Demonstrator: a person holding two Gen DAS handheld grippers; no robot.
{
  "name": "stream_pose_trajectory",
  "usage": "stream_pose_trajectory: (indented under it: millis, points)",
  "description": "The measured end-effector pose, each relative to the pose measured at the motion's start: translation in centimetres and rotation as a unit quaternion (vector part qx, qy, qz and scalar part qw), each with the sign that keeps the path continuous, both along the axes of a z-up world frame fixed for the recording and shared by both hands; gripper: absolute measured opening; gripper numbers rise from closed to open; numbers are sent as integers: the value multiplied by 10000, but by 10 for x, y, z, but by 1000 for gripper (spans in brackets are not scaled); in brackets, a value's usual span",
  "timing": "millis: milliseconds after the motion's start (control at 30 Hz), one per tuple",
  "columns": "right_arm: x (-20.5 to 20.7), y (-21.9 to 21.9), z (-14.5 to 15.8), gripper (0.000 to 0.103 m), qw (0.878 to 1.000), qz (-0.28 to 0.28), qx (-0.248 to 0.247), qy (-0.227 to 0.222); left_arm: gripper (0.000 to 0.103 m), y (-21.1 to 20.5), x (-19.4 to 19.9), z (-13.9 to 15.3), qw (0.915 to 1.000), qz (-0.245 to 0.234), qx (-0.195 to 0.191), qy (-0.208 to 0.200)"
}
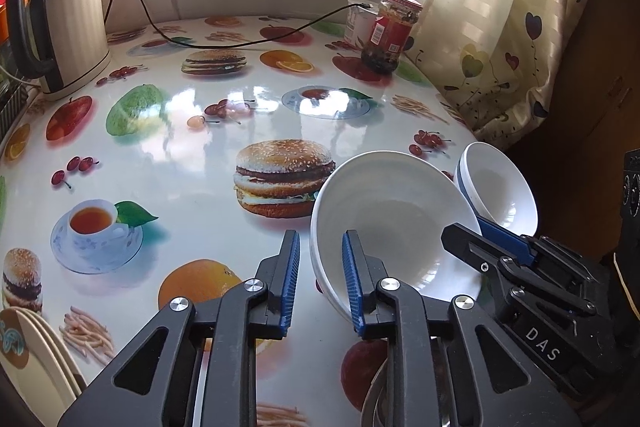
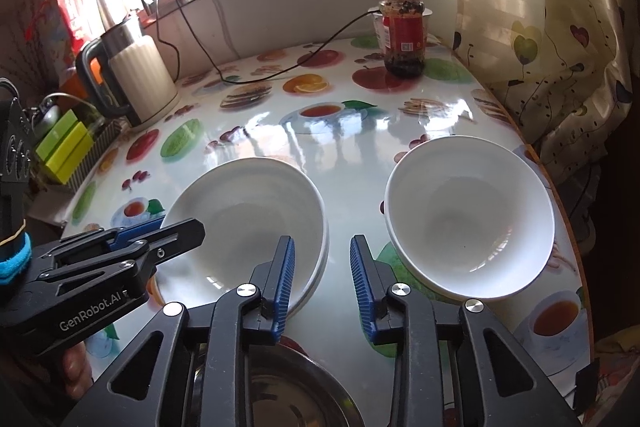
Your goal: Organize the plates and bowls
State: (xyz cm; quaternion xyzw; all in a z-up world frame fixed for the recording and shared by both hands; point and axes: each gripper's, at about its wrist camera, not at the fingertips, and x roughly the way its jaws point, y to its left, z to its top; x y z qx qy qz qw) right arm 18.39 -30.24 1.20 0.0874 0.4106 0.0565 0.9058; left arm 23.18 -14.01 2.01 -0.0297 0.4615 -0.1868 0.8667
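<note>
Two white bowls stand side by side on the fruit-print table (image 2: pixel 344 147). My left gripper (image 1: pixel 320 239) straddles the near left rim of the bigger bowl (image 1: pixel 392 211). One pad is inside it, the other is outside, and a strip of table shows beside the outer pad. From the right wrist view the left gripper (image 2: pixel 176 223) reaches that bowl (image 2: pixel 248 203) from the left. My right gripper (image 2: pixel 322 243) hangs over the gap between the bowls, its left finger over the left bowl's right rim. Its right finger is short of the second bowl (image 2: pixel 468 203). Neither gripper presses on anything.
A steel bowl (image 2: pixel 280 387) lies just under the right gripper. Stacked cream plates (image 1: pixel 36 359) sit at the near left. A kettle (image 1: pixel 68 23), a red-lidded jar (image 2: pixel 402 31) and a black cable (image 1: pixel 240 45) are at the back. The table edge (image 2: pixel 560 207) and a curtain (image 2: pixel 560 67) are on the right.
</note>
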Motion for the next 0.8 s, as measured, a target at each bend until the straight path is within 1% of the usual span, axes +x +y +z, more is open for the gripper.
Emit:
stream_pose_trajectory:
  millis: [200,267,567,700,800]
  points:
    - [1,2,-1,20,10000,52,2,-15,18,-1,1,-2,10000,-21,34,18]
    - [2,2,-1,16,9999,99,25,-18,16,-2,1,-2,10000,-43,40,4]
    - [3,3,0,16,10000,71,-19,-36,15,-4,0,-2,9999,-65,145,-59]
    - [3,3,1,15,10000,33,5,-71,15,-3,0,-1,9999,-48,138,-52]
    - [1,4,3,14,9999,6,-65,-123,15,-4,-2,0,9999,-47,144,-78]
